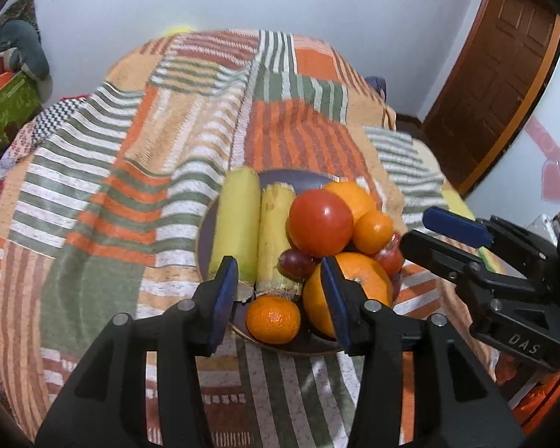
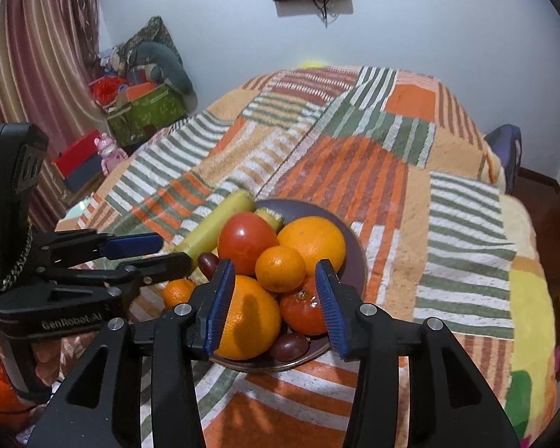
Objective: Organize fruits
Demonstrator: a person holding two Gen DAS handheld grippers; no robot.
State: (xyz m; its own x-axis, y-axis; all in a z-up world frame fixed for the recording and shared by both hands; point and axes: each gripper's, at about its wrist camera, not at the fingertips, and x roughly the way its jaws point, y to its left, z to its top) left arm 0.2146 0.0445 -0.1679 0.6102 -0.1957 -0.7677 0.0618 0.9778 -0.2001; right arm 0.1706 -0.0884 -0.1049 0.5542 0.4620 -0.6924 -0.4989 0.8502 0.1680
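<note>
A dark plate (image 1: 298, 177) on the striped blanket holds two yellow peeled pieces (image 1: 237, 224), a red tomato (image 1: 319, 222), a large orange (image 1: 369, 283), a tangerine (image 1: 273, 319) and dark grapes (image 1: 295, 263). My left gripper (image 1: 280, 298) hovers open over the plate's near edge, its pads either side of the yellow ends and the tangerine, pressing on nothing. My right gripper (image 2: 274, 298) is open above the large orange (image 2: 250, 324), a small orange (image 2: 280, 268) and a red-orange fruit (image 2: 302, 310). Each gripper also shows in the other's view: right gripper (image 1: 448, 235), left gripper (image 2: 156, 250).
The plate (image 2: 354, 261) sits near the front of a bed covered by an orange, green and white blanket (image 2: 354, 171). A wooden door (image 1: 504, 86) stands right. Boxes and toys (image 2: 145, 108) pile up by the curtain at left. A dark plum (image 2: 289, 345) lies at the plate's near rim.
</note>
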